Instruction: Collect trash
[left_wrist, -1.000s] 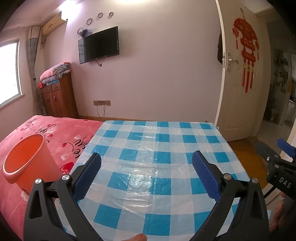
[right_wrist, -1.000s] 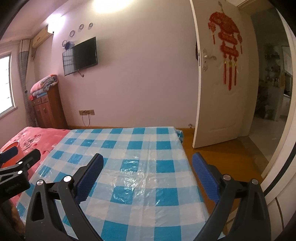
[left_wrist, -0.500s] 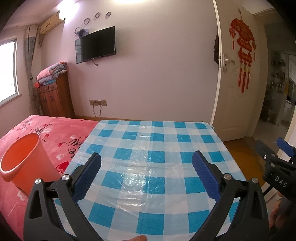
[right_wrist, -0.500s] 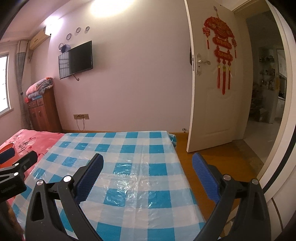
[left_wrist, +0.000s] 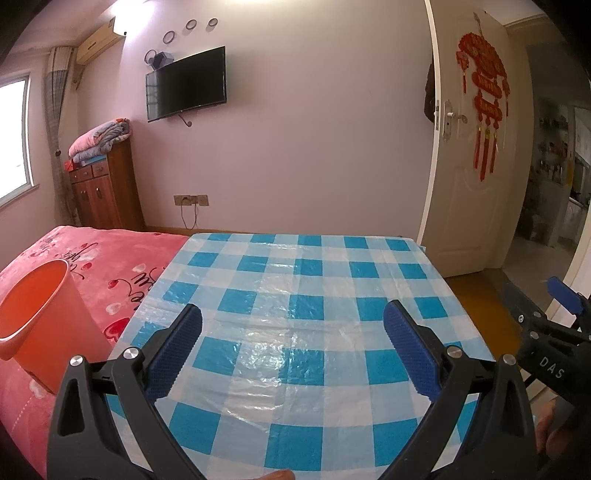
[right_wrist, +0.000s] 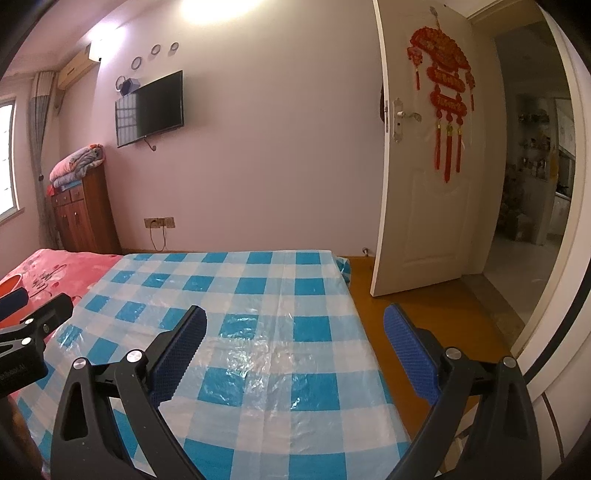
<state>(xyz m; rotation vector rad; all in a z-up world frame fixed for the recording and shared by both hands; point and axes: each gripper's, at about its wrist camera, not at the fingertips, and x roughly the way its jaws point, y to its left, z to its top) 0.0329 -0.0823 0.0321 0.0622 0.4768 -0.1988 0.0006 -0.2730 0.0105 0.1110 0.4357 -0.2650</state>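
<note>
Trash is what this job is about, yet none shows anywhere: the blue-and-white checked plastic sheet (left_wrist: 295, 314) spread over the bed lies bare in both views, glossy and a little wrinkled. The round orange plastic bucket (left_wrist: 40, 317), surely the bin for it, stands on the pink floral blanket (left_wrist: 110, 258) just beside the sheet's left edge, mouth open and tipped slightly. The left gripper (left_wrist: 293, 347) hangs over the near part of the sheet with its blue-padded fingers (left_wrist: 177, 350) spread wide and nothing between them; the right gripper (right_wrist: 295, 347) hovers over the sheet's right-hand edge, likewise wide apart and empty, one finger above the wooden floor (right_wrist: 424, 295). I'd judge this to be either the very start or the finish of the work. The next move calls for finding any litter, perhaps outside these views, before either gripper can close on something and carry it to the bucket.
</note>
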